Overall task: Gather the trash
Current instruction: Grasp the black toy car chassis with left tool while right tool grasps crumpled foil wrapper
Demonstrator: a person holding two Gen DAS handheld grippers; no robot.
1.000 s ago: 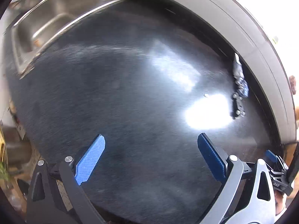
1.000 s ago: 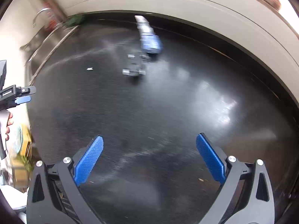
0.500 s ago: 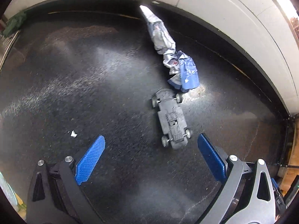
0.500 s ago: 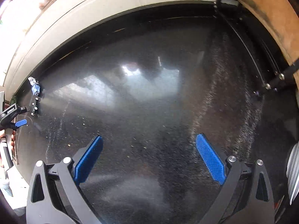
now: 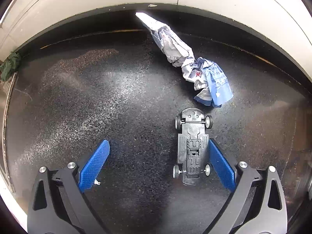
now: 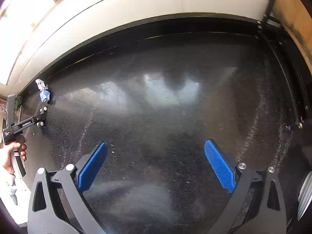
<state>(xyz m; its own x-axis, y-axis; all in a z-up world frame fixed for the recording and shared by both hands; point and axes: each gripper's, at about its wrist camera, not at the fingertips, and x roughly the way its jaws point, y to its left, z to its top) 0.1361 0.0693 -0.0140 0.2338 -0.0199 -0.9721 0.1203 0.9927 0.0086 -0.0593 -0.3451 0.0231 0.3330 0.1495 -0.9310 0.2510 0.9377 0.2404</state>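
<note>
A crumpled blue-and-white paper wrapper lies on the black countertop near the back wall. An upside-down black toy car lies just in front of it. My left gripper is open, low over the counter, with the car inside the jaws against the right finger. A tiny white scrap lies by the left finger. My right gripper is open and empty over bare counter far to the right. The wrapper and the left gripper's body show at the far left of the right wrist view.
A white tiled wall runs behind the counter. A green cloth sits at the far left by the sink's edge. A black metal frame and a brown surface stand at the counter's right end.
The left gripper swung from the sink side to the wrapper and car and closed in until the car lies between its fingers. The right gripper swung right, away from the trash.
</note>
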